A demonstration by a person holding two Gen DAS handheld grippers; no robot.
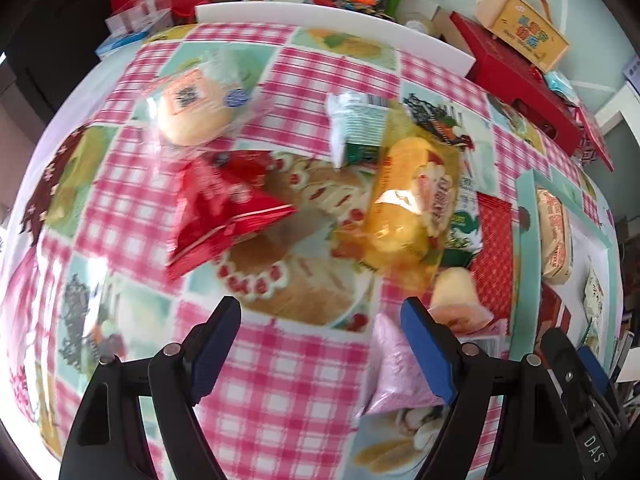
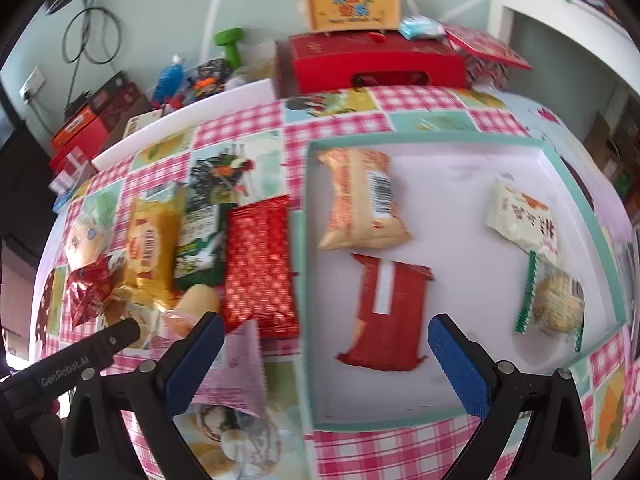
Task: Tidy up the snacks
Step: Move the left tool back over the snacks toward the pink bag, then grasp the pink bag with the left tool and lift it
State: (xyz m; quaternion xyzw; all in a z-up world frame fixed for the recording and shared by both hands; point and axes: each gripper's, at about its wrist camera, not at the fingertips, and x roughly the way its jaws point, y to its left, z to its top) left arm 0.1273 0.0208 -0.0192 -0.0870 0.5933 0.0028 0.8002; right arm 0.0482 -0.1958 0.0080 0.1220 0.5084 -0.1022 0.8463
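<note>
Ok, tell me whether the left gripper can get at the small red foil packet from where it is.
Probably yes. The left gripper has its jaws open and empty, and the red foil packet lies uncovered on the tablecloth just ahead, with nothing between them.

We find bare cloth on the counter (image 1: 280,380) under the left gripper (image 1: 320,344), whose jaws stand wide. The pink packet (image 1: 396,372) touches one finger. Ahead, the red packet (image 1: 224,208) and yellow packet (image 1: 412,208) crowd together. Inside the tray (image 2: 580,204) we see open floor between its snacks, below the wide-set right gripper (image 2: 324,348).
</note>
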